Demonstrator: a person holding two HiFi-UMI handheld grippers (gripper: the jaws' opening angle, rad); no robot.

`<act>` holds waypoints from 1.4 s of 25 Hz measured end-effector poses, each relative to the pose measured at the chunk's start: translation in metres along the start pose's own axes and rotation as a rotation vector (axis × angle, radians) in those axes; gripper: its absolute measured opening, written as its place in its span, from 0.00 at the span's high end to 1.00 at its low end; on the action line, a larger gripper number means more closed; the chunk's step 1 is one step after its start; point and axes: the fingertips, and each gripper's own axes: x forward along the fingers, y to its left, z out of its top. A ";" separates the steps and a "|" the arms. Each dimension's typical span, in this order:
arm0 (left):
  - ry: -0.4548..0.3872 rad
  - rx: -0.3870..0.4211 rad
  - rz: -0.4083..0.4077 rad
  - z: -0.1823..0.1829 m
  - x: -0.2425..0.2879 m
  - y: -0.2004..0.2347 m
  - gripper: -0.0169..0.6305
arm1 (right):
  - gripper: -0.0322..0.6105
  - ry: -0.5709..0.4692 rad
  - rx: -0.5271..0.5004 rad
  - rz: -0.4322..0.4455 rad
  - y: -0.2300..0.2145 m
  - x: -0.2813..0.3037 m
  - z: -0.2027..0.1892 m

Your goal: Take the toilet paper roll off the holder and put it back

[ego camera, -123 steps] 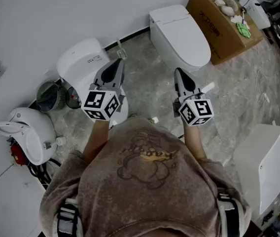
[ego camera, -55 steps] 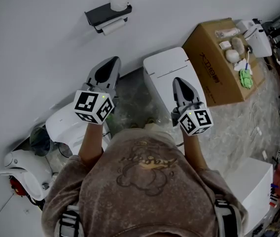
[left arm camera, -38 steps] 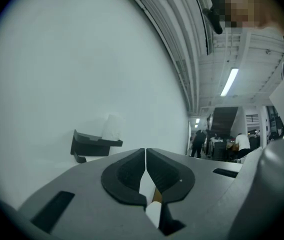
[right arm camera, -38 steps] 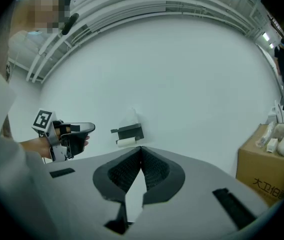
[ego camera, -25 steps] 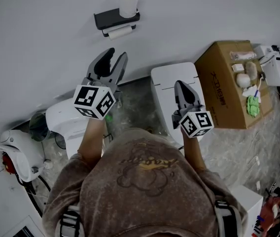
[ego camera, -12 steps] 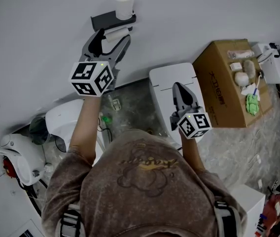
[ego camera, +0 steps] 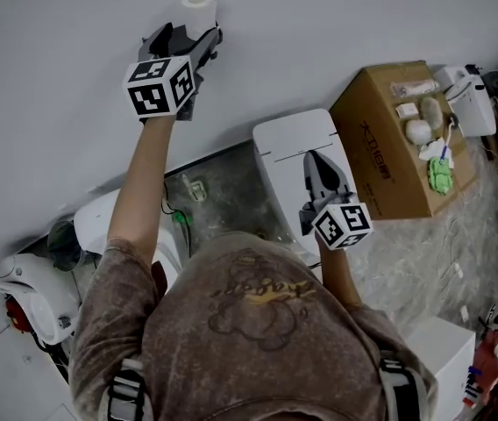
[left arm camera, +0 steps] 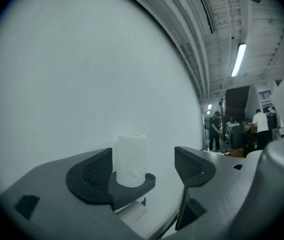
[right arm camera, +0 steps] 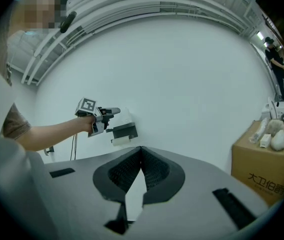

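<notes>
White toilet paper roll [left arm camera: 131, 160] between opening left gripper [left arm camera: 144, 168] jaws, unpressed; right gripper [right arm camera: 141, 154] jaws clenched.

Brown printed T-shirt [ego camera: 262, 314]; grey left gripper [ego camera: 188, 33] and right gripper [ego camera: 319, 160].

text: 大卫伯爵 | black print | on: cardboard box [right arm camera: 266, 160] side

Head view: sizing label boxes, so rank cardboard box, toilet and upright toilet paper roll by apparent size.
1-2. cardboard box and toilet: look alike; toilet is partly hidden, so unranked.
3. toilet paper roll: clearly smallest, though farthest.
</notes>
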 end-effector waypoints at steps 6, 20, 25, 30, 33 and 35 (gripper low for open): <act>0.064 0.021 0.017 -0.003 0.038 0.009 0.36 | 0.95 0.001 0.004 -0.047 -0.010 -0.009 -0.002; 0.141 0.061 0.089 -0.013 0.077 0.023 0.37 | 0.95 0.004 0.014 -0.121 -0.027 -0.029 -0.002; 0.139 0.053 0.103 -0.013 0.076 0.028 0.50 | 0.95 0.009 0.016 -0.123 -0.028 -0.028 -0.004; 0.087 0.057 0.064 0.007 0.068 0.020 0.50 | 0.95 0.009 0.014 -0.120 -0.027 -0.028 -0.003; 0.037 0.073 0.022 0.025 0.059 0.009 0.50 | 0.95 0.010 0.017 -0.115 -0.026 -0.024 -0.005; 0.009 0.086 -0.008 0.036 0.052 -0.001 0.50 | 0.95 0.012 0.016 -0.109 -0.026 -0.022 -0.005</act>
